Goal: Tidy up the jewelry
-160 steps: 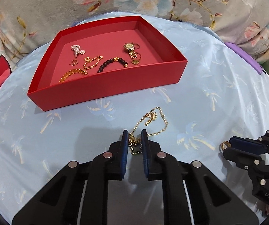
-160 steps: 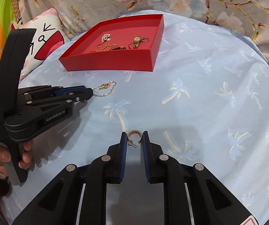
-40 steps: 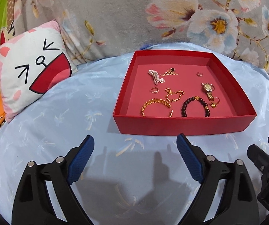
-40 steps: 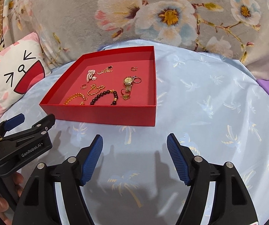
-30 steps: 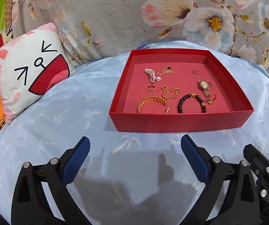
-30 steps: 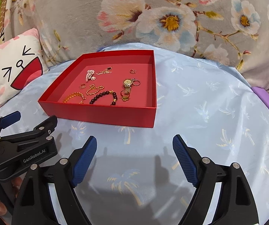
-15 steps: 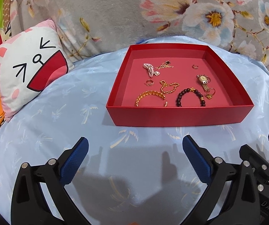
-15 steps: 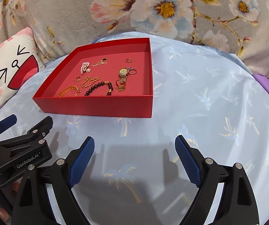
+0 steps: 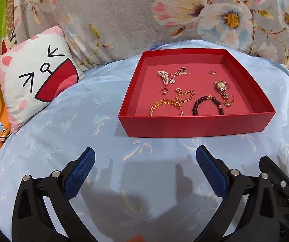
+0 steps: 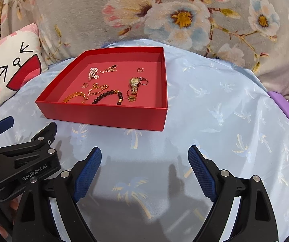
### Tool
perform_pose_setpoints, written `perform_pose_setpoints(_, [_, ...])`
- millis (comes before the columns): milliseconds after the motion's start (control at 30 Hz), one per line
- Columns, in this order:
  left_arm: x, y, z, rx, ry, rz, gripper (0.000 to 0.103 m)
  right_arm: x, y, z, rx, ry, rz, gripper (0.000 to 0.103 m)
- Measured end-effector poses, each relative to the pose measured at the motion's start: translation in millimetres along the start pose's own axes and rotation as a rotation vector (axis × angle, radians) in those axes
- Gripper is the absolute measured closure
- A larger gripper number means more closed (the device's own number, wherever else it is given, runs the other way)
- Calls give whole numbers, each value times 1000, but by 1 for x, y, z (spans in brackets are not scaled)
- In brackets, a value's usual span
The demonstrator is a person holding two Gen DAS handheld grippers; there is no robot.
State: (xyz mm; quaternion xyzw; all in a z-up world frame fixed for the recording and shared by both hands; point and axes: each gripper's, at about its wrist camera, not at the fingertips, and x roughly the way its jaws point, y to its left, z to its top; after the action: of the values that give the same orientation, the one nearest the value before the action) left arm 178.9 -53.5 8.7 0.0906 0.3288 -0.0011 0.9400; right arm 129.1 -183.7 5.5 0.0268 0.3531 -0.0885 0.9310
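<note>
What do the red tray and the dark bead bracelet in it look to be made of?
Red tray: probably matte card or paperboard, judging by its thin straight walls, crisp folded corners and lack of shine.
Dark bead bracelet: round, near-black beads, perhaps wood or stone, with a soft sheen and a few gold-coloured, metal-looking spacers.

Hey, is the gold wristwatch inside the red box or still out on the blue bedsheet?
Inside. The gold wristwatch lies flat on the floor of the open red cardboard box, near its right wall, beside a dark beaded bracelet.

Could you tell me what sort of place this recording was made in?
Most likely a bedroom, on a bed: a light blue sheet covers a soft rounded surface, a cartoon cushion lies on it, and a flowered plush blanket lies behind it.
</note>
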Motion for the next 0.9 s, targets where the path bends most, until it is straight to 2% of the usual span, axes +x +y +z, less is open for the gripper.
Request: perform_pose_setpoints(900, [-1, 0, 0, 5, -7, 16, 5, -1, -1, 1, -1, -1, -4, 17])
